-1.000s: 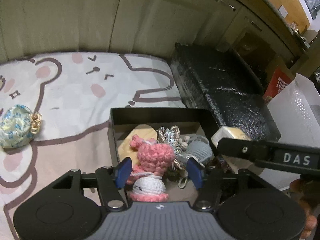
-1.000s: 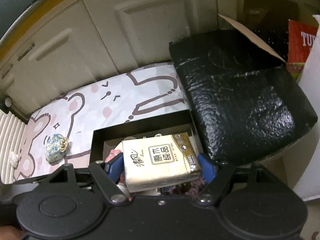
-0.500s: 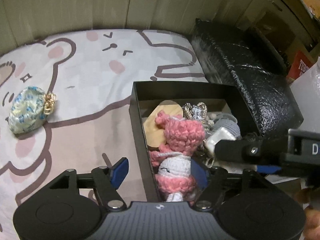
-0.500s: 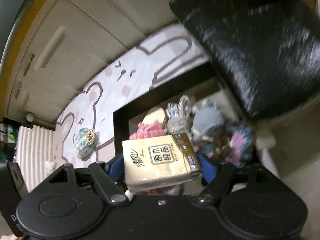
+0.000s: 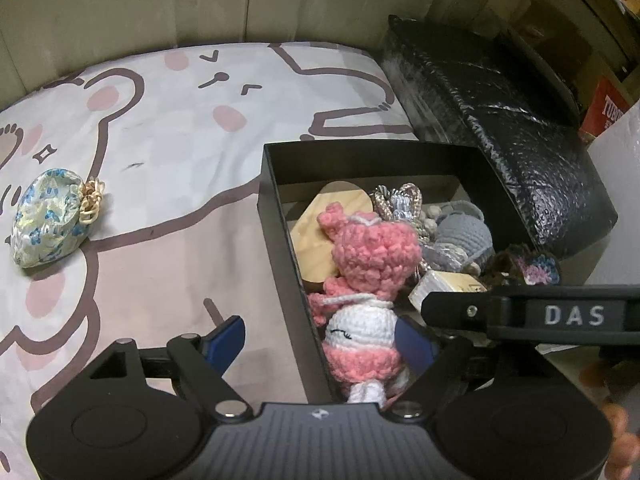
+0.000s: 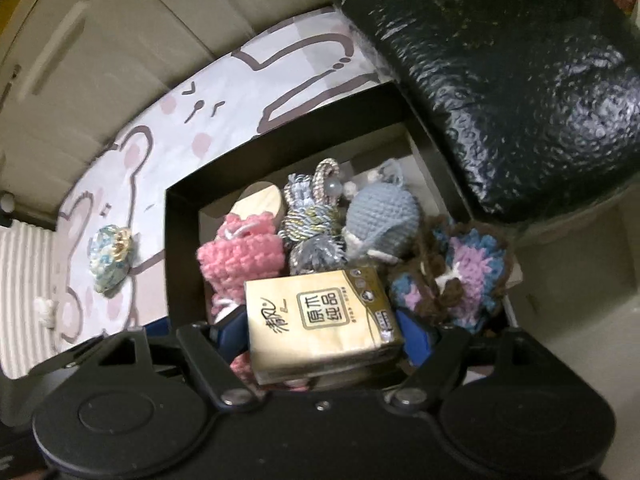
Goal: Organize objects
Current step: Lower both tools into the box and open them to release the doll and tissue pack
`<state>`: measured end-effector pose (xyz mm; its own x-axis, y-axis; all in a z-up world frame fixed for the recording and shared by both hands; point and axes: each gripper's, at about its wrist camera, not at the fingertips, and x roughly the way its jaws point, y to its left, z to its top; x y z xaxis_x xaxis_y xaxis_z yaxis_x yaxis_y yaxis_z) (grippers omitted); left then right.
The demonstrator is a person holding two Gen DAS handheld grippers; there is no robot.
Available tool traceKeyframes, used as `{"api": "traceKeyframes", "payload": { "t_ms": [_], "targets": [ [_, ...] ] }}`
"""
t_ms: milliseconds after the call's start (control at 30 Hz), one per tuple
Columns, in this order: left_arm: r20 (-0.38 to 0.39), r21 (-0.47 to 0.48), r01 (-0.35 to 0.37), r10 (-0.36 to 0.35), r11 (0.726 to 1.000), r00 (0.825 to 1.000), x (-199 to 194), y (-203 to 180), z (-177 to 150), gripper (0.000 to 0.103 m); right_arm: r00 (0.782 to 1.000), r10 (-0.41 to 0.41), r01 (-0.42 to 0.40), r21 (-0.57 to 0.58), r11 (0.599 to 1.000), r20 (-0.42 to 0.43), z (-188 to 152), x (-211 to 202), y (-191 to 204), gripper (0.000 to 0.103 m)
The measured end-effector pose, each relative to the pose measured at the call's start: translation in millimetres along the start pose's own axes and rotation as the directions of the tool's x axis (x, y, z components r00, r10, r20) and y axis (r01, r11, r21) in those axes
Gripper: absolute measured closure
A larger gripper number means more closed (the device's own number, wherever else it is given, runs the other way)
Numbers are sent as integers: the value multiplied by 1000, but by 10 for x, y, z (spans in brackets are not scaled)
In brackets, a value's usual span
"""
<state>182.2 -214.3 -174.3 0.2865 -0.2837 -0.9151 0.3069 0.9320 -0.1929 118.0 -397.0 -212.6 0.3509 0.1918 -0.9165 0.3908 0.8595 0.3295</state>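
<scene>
A black open box (image 5: 280, 216) sits on the cartoon blanket and holds a pink crochet doll (image 5: 368, 264), a grey crochet toy (image 5: 464, 236), a wooden piece (image 5: 320, 224) and braided charms. My left gripper (image 5: 324, 344) is open and straddles the box's near-left wall, with the doll between its fingers. My right gripper (image 6: 322, 330) is shut on a tan tissue pack (image 6: 320, 316) and holds it low over the box (image 6: 180, 240). The pack also shows in the left wrist view (image 5: 444, 286). A blue floral pouch (image 5: 52, 216) lies on the blanket to the left.
A black textured case (image 5: 500, 120) lies right of the box, against it. Beige cabinet doors stand behind the blanket. A brown, pink and blue crochet piece (image 6: 464, 276) sits at the box's right side. A striped white cloth (image 6: 24, 280) lies far left.
My left gripper opened, let go of the pink doll and pulled back left. My right gripper carried the tissue pack down and forward, low over the box.
</scene>
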Motion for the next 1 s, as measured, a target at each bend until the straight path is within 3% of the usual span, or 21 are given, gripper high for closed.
{"api": "traceKeyframes", "payload": {
  "t_ms": [233,367,500,633,833,1000],
  "targets": [
    [-6,-4,-9,9,1000,1000,-32,21,-9,21,1000,24,-24,35,999,-18,15,-29,-9,18],
    [-7,-8,-10,10,1000,1000,-38,23,-15,21,999,45,-45,40,998,5,22,-176,25,20],
    [-8,-20,-9,9,1000,1000,-56,48,-16,22,998,-37,38,-32,999,49,21,-297,148,45],
    [-12,-36,3,-4,999,1000,-68,93,-15,25,1000,-8,9,-48,999,3,18,-216,184,70],
    [-14,-29,1,-1,1000,1000,-72,108,-18,26,998,45,-46,-24,999,-43,12,-134,183,81],
    [-17,-37,14,-14,999,1000,-68,132,-15,26,998,-9,7,-19,1000,-63,7,-16,167,83]
  ]
}}
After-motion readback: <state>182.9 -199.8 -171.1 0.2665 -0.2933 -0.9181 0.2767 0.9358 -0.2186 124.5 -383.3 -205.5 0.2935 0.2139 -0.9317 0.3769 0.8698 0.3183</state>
